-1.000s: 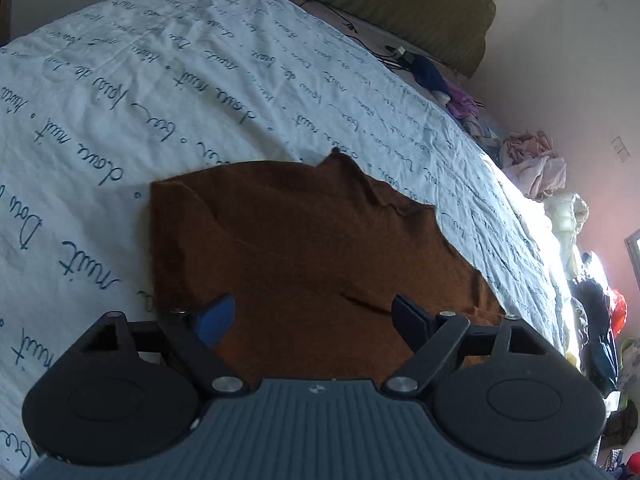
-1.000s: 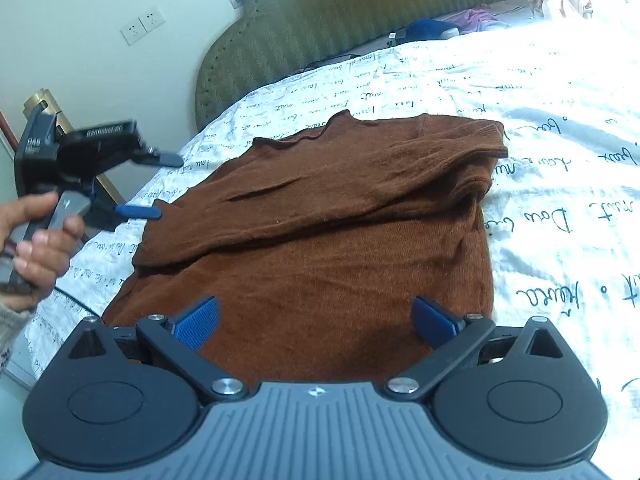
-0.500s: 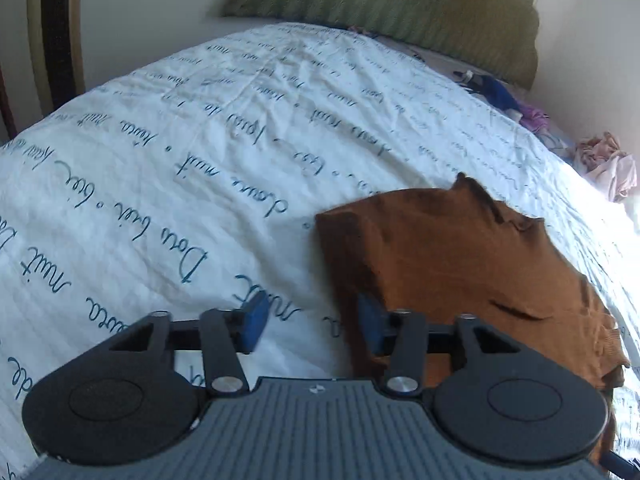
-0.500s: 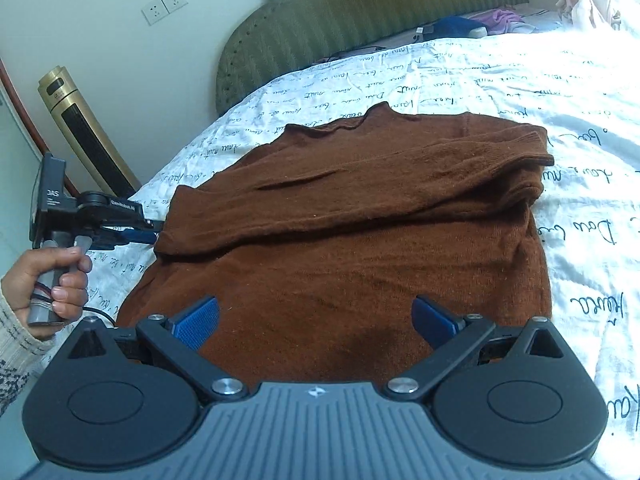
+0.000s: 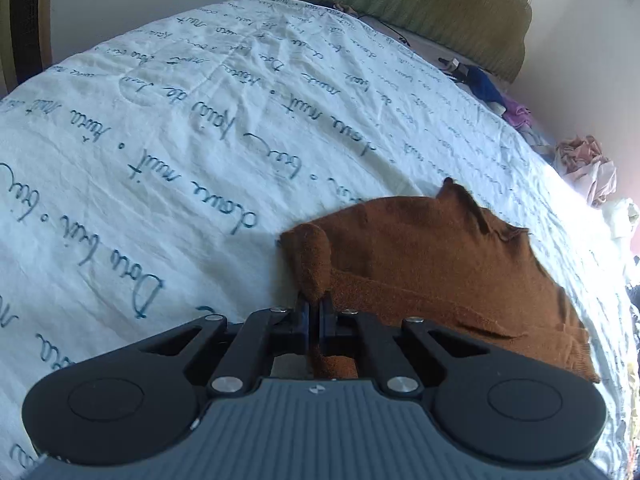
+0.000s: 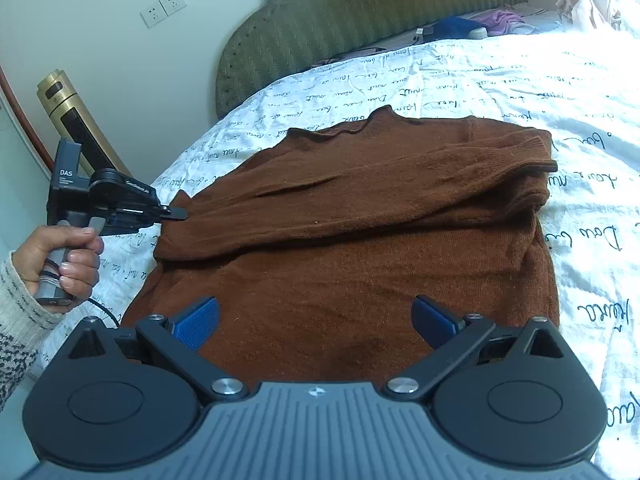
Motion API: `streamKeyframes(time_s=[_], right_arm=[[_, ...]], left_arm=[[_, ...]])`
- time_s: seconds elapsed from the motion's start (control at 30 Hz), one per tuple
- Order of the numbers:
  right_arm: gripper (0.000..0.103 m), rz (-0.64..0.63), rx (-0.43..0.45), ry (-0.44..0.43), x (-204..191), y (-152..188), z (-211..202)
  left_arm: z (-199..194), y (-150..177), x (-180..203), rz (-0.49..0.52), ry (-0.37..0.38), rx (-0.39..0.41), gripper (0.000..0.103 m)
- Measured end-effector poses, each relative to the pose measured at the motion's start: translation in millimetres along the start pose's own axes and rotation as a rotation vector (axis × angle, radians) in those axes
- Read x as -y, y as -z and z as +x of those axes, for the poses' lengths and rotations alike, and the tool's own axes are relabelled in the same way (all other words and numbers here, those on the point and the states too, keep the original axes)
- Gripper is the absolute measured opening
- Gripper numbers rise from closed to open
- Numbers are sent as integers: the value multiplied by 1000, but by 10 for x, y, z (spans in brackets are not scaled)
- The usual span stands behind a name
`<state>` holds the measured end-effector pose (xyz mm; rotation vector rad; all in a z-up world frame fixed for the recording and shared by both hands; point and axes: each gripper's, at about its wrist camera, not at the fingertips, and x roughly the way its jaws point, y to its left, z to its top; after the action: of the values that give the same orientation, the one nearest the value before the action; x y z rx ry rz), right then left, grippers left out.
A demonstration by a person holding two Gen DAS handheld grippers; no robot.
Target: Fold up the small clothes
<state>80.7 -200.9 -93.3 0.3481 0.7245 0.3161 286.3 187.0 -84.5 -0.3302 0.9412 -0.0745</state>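
The bed (image 6: pixel 500 76) is filling most of both views, its white sheet printed with blue script, and a green headboard (image 6: pixel 360 12) is rising at the top. The sweater (image 6: pixel 360 220) is lying flat across the middle of the right wrist view, brown knit, with a sleeve folded over the chest and its cuff ending at the right edge.

The right gripper (image 6: pixel 316 320) is hovering over the hem at the bottom of the frame, its blue pads standing wide apart with nothing between them. The left gripper (image 5: pixel 316 316) is sitting at the lower centre of its own view, its fingers squeezed together on a pinch of the sweater's edge, which is bunching up into a small hump. In the right wrist view a hand (image 6: pixel 60 264) is holding it at the left edge.

The knit is looking soft, light and limp, so it will probably sag and stretch when lifted. Gripping at shoulder corners and hem should be keeping folds square.
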Motion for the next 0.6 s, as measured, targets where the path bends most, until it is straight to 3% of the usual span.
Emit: streamKeyframes(time_s=[0.13, 0.23, 0.3, 0.47, 0.53, 0.6], right_arm=[[103, -10, -12, 2, 19, -12, 62], [103, -10, -20, 10, 58, -14, 78], [103, -18, -16, 17, 95, -36, 61], [103, -89, 51, 30, 265, -256, 35], [103, -152, 67, 50, 323, -420, 151], [103, -216, 71, 68, 348, -575, 298]], left_arm=[[124, 19, -215, -28, 40, -33, 12], [-7, 17, -184, -31, 22, -14, 14], [-191, 64, -80, 1, 25, 13, 18], [-632, 344, 398, 136, 142, 67, 18], [-582, 443, 563, 169, 177, 46, 21], [-386, 542, 659, 213, 143, 13, 21]])
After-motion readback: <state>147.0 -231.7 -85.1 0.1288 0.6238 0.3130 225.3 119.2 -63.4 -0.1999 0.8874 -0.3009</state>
